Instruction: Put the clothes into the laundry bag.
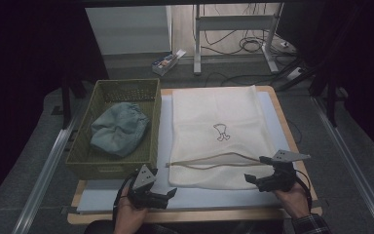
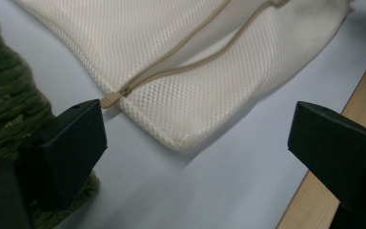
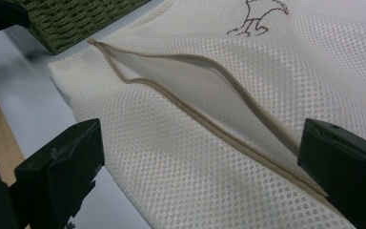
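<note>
High view: a pale sheet is spread over the wooden table; the mesh bag lies centre, the green basket left; grey floor and cables are seen beyond; the left hand-held gripper and right hand-held gripper are spread, empty, at the bag's near edge.

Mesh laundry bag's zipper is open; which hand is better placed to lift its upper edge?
Right. The right tongs are open directly over the zipper opening; the left tongs sit beside the bag's corner by the zipper pull.
</note>
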Available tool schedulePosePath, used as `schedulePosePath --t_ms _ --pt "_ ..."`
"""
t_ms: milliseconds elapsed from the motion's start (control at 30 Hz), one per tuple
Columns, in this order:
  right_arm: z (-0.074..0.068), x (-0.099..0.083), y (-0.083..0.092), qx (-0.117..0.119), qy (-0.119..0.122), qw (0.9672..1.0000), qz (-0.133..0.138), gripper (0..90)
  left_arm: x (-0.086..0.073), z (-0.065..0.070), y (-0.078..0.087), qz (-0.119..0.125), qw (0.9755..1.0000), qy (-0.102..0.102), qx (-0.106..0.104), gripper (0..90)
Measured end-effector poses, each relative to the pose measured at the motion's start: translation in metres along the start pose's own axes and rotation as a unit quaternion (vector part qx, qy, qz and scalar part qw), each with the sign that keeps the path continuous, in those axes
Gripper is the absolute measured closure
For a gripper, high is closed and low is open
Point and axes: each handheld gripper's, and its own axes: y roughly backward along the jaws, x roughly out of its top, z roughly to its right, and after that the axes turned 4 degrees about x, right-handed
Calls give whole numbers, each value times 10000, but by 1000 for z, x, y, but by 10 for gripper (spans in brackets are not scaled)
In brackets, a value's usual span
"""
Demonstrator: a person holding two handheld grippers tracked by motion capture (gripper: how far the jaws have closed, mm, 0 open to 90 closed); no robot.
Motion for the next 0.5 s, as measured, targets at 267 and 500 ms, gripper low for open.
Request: schedulePosePath --t_ms 267,500 --pt "-2 0 -2 -36 63 10000 -41 16 0 0 1 -10 9999 111 16 46" --pt "-3 0 -1 -80 103 9999 -20 16 -1 0 -2 -25 10000 -33 0 33"
